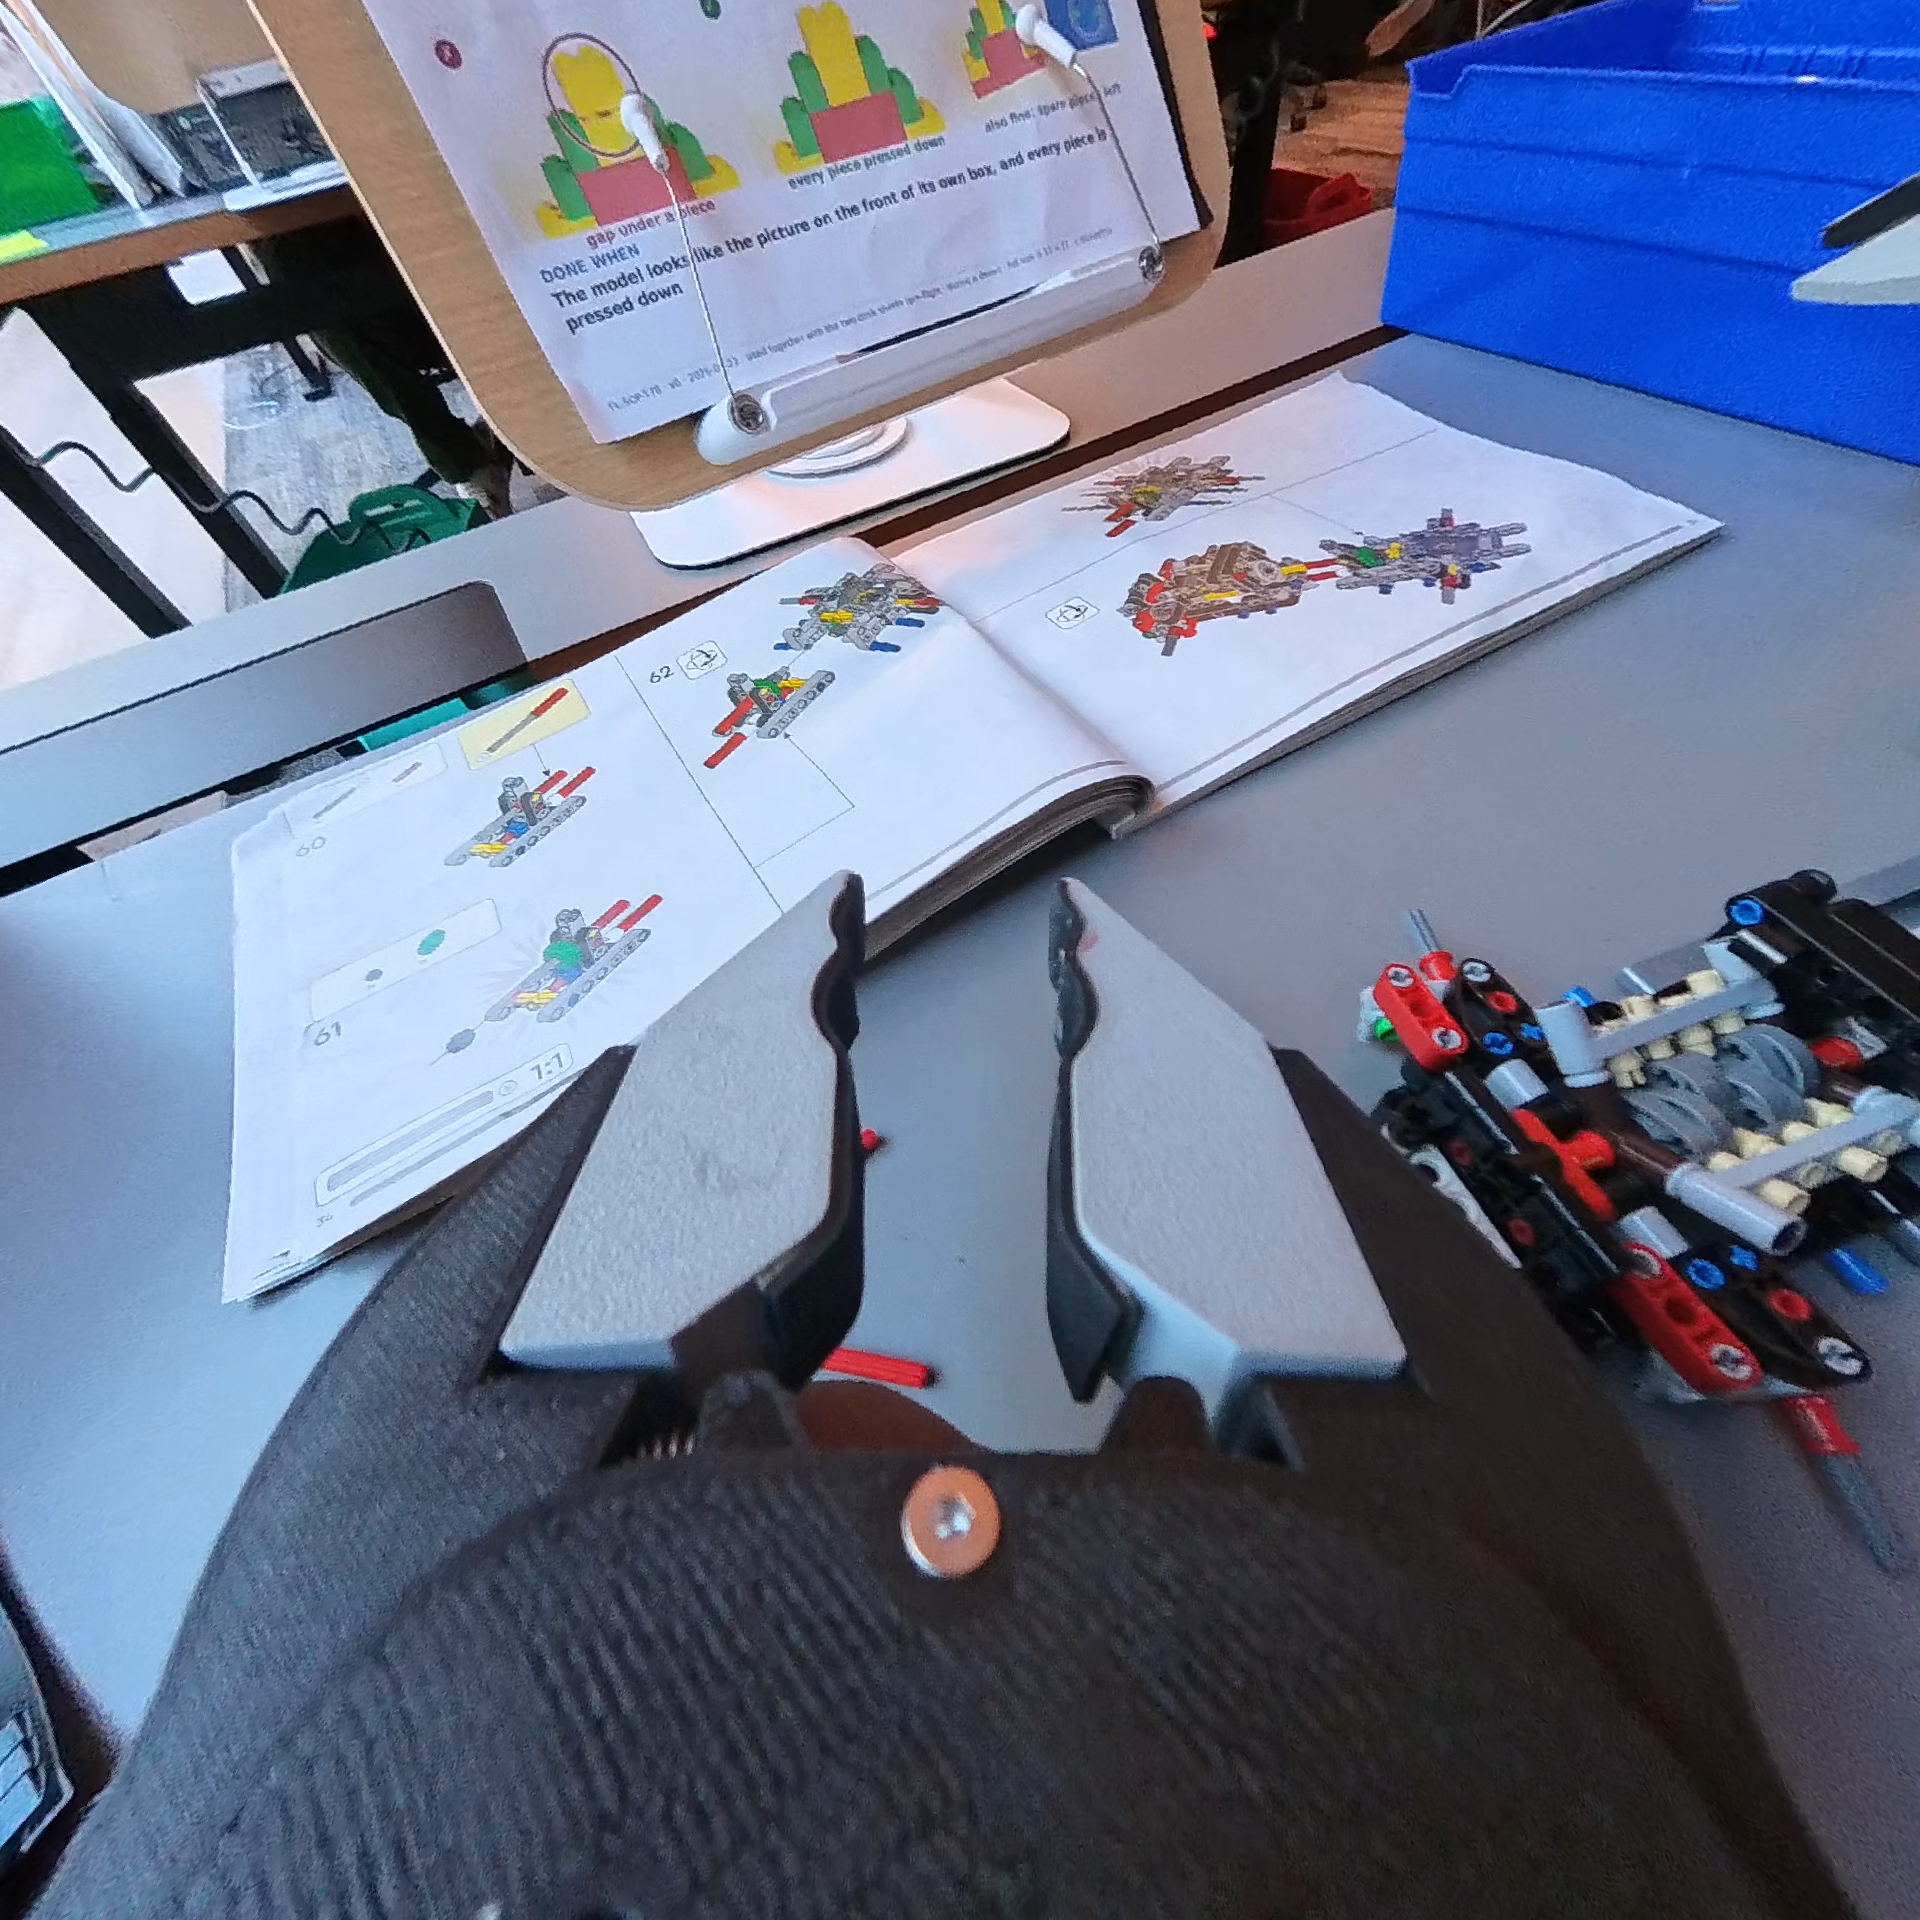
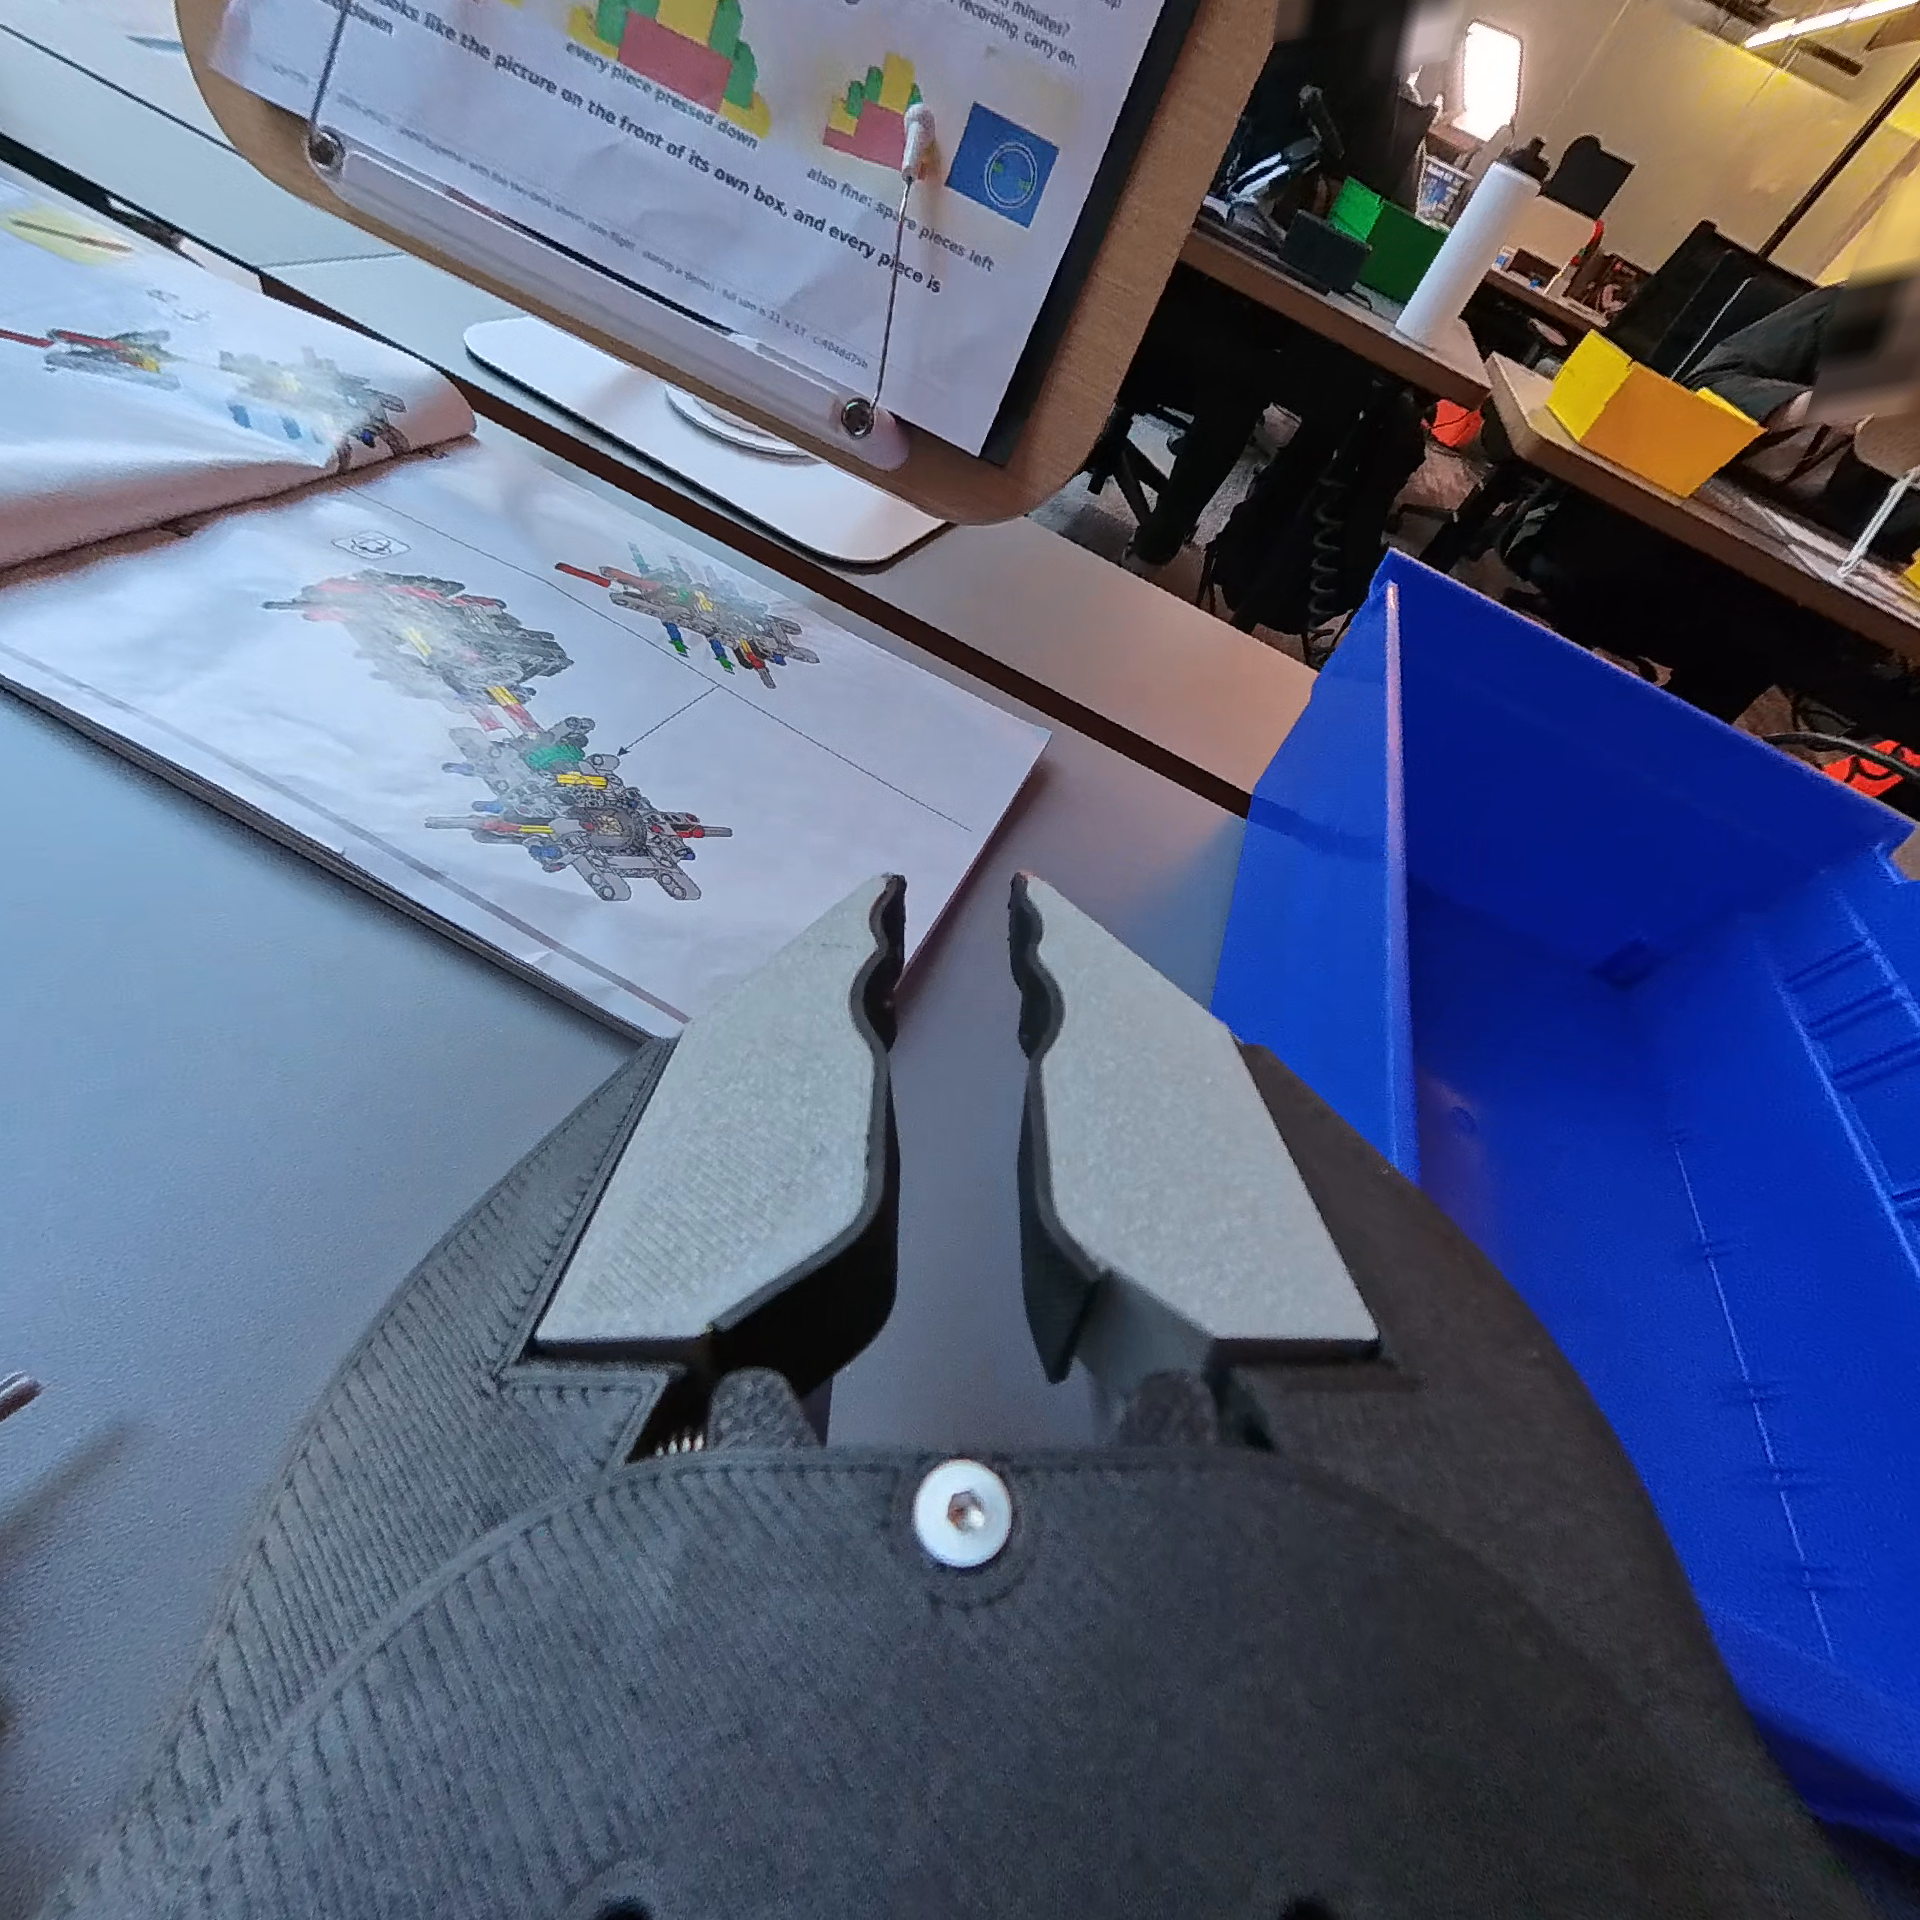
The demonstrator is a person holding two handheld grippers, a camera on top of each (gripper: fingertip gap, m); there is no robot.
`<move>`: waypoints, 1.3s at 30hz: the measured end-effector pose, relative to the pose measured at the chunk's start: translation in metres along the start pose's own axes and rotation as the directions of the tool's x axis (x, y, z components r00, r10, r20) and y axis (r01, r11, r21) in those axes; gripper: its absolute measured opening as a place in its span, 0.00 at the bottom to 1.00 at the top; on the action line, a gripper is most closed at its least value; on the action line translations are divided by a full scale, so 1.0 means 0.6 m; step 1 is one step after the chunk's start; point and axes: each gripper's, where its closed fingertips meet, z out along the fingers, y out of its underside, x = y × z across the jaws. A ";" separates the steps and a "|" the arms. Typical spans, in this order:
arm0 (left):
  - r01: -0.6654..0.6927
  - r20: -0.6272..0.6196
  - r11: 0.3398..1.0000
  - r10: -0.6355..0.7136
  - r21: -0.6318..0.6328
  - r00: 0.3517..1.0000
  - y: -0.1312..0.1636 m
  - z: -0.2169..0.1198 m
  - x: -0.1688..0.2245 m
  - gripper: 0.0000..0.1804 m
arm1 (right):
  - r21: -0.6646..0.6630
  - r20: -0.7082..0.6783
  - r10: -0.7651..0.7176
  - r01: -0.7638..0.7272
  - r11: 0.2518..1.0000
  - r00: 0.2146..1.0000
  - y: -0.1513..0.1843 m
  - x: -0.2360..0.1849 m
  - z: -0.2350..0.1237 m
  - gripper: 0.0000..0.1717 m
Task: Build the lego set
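Left wrist view: left tool parted, bare; right tool narrowly parted, bare.

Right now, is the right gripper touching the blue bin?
Apart. The right wrist view shows the right gripper, jaws open and empty, with a strip of dark table between its right finger and the blue bin.
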 end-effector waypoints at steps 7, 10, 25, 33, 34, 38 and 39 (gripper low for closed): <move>0.002 0.070 1.000 -0.001 -0.010 0.998 0.006 0.006 -0.020 0.14 | -0.007 -0.004 0.005 -0.005 1.000 1.000 0.003 0.005 0.001 0.11; 0.021 0.190 1.000 -0.018 -0.011 0.982 0.005 0.010 -0.051 0.13 | -0.015 -0.006 0.018 -0.018 1.000 1.000 0.009 0.010 0.002 0.16; -0.061 0.485 0.998 0.060 -0.014 0.872 -0.007 -0.012 -0.113 0.29 | -0.056 0.040 -0.052 0.054 0.997 0.998 0.008 -0.070 0.010 0.43; -0.062 0.469 0.998 0.055 -0.002 0.881 -0.011 -0.021 -0.115 0.30 | -0.067 0.098 0.014 -0.007 0.998 0.995 0.006 -0.095 0.015 0.42; -0.064 0.456 0.998 0.058 -0.002 0.888 -0.011 -0.022 -0.112 0.31 | -0.067 0.106 0.025 -0.018 0.998 0.994 0.005 -0.096 0.016 0.42; -0.083 0.386 0.997 0.080 -0.008 0.919 -0.010 -0.019 -0.090 0.35 | -0.063 0.155 0.087 -0.078 0.995 0.984 0.001 -0.104 0.016 0.40; -0.085 0.373 0.996 0.082 -0.010 0.924 -0.008 -0.017 -0.084 0.36 | -0.067 0.181 0.109 -0.098 0.993 0.977 0.001 -0.108 0.015 0.40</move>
